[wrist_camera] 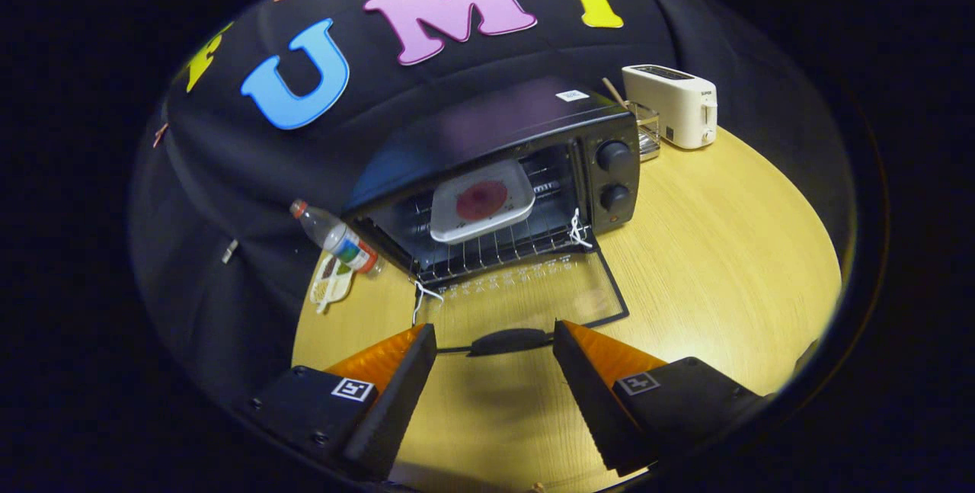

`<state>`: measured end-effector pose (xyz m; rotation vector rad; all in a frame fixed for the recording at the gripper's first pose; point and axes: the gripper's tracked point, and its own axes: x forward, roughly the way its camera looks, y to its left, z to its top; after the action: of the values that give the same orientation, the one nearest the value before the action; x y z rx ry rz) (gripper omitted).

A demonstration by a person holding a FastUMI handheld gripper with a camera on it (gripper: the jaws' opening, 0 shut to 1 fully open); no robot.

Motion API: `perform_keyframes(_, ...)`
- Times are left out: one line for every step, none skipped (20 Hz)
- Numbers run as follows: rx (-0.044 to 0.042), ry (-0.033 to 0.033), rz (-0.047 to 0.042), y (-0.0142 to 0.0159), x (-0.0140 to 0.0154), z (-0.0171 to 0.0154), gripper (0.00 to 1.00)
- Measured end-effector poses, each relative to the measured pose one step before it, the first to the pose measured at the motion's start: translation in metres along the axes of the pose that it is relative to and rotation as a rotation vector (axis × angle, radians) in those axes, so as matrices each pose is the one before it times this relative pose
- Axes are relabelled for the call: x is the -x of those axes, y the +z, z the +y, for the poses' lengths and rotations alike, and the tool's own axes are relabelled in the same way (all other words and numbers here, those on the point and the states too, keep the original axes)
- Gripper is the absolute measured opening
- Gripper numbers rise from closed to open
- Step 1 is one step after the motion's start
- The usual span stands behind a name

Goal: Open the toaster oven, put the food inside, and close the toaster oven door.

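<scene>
A black toaster oven (495, 135) stands on the wooden table (724, 249) with its glass door (525, 295) folded down flat toward me. On the wire rack inside rests a white square plate (481, 202) carrying a round dark red piece of food (481, 200). The door's black handle (509, 340) lies just ahead of my fingertips, level with the gap between them. My gripper (495, 344) is open, its fingers on either side of the handle without touching it, and nothing is held.
A white slot toaster (674, 104) stands at the back right, with a small clear rack (647, 131) next to it. Left of the oven a plastic bottle (335, 238) lies on its side, beside a small packet (331, 283). White strings hang at the door hinges.
</scene>
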<state>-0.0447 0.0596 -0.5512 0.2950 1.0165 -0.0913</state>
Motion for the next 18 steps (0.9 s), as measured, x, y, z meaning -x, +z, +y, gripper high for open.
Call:
perform_keyframes(0.03733, -0.01362, 0.0183, -0.01171, -0.00697, -0.0007, 1.0)
perform_keyframes(0.03544, -0.01786, 0.03001, -0.01349, -0.00547, -0.0034, 1.0)
perform_keyframes(0.03652, -0.01357, 0.02768, -0.01278, -0.00575, -0.0032, 1.0)
perform_keyframes(0.03227, -0.01628, 0.02962, -0.01047, -0.00543, -0.00164, 0.99)
perform_keyframes(0.02315, -0.01124, 0.02486, -0.00971, -0.00537, 0.00094, 1.0)
perform_keyframes(0.01258, -0.00487, 0.01898, -0.00715, -0.00488, 0.00147, 1.0)
perform_keyframes(0.01354, -0.00462, 0.02292, -0.00923, -0.00861, 0.00131, 1.0)
perform_keyframes(0.00867, -0.00361, 0.01543, -0.00486, -0.00763, 0.00116, 1.0)
perform_keyframes(0.00611, -0.00769, 0.01142, -0.00444, -0.00724, 0.00089, 1.0)
perform_keyframes(0.00115, -0.00629, 0.0046, -0.00125, -0.00649, -0.00071, 1.0)
perform_keyframes(-0.00414, -0.00752, 0.00418, -0.00072, -0.00712, -0.00024, 1.0)
perform_keyframes(-0.0054, -0.00553, 0.00364, 0.00172, -0.0058, -0.00147, 1.0)
perform_keyframes(-0.00509, -0.00507, 0.00038, 0.00059, -0.00989, -0.00662, 1.0)
perform_keyframes(-0.00524, -0.0055, -0.00369, 0.00381, -0.00405, -0.00276, 0.99)
perform_keyframes(-0.00457, -0.00476, -0.00001, 0.00331, -0.00464, -0.00147, 1.0)
perform_keyframes(-0.00515, -0.00342, -0.0035, 0.00415, -0.00471, -0.00156, 1.0)
perform_keyframes(0.00166, -0.00112, 0.01659, -0.00123, -0.00344, -0.00018, 1.0)
perform_keyframes(0.01439, -0.00338, -0.01545, 0.0008, 0.00099, 0.00016, 0.99)
